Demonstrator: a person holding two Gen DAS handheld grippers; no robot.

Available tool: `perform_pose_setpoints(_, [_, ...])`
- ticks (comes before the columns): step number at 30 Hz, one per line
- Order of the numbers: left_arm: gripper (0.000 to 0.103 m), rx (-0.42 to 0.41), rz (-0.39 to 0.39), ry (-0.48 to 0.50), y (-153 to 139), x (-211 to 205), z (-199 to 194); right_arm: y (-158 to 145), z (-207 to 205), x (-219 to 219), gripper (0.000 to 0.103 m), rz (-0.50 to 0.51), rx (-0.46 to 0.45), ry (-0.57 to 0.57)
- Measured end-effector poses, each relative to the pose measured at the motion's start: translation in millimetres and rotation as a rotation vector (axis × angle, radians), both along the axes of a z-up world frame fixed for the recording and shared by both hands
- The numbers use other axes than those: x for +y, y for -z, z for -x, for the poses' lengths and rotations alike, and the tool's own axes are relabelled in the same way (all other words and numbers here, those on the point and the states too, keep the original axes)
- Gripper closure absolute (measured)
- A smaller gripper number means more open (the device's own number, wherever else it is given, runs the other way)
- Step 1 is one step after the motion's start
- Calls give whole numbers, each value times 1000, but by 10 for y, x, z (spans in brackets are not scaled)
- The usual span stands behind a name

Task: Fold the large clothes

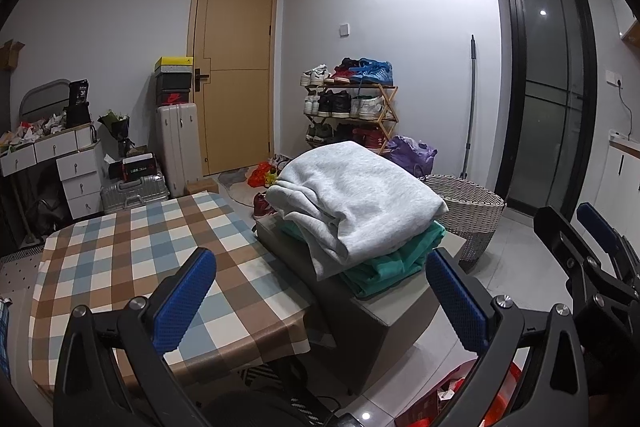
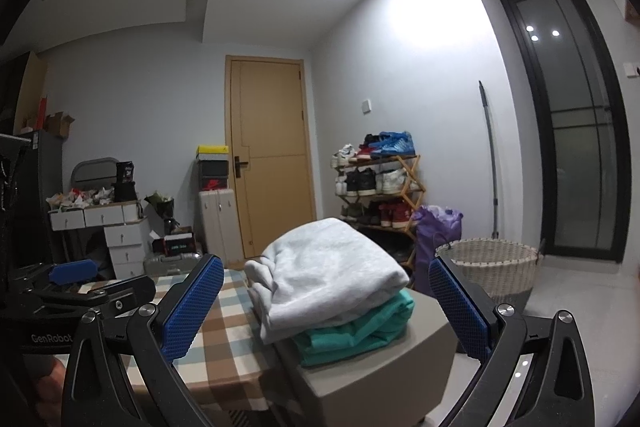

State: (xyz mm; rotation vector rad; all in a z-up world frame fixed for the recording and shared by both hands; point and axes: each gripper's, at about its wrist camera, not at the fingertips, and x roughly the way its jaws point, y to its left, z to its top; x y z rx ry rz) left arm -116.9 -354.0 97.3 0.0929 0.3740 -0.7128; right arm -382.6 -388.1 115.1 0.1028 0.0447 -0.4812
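The folded teal-green garment (image 1: 394, 259) lies mostly hidden under the folded light grey sweatshirt (image 1: 356, 203), so only its front and right edges show, and the grey box-shaped stool (image 2: 384, 367) beneath is cut off at the bottom of the right wrist view. The brown, blue and white checked tablecloth (image 1: 132, 251) hides the table under it, and its near edge is covered by the left gripper's (image 1: 320, 301) black frame. The print on the stacked shoe boxes (image 1: 173, 83) by the tan wooden door is too small to read.
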Motion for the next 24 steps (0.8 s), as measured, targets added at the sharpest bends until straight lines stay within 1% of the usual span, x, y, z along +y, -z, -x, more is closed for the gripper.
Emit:
perform_pose_setpoints(5, [1,1,-8,7,11,-4,-1,-8,20,21,0,9,-10,26])
perform_pose_setpoints(24, [1,5,-22,27,52,-25,-16,14,15,-11,0,-21,-13,42])
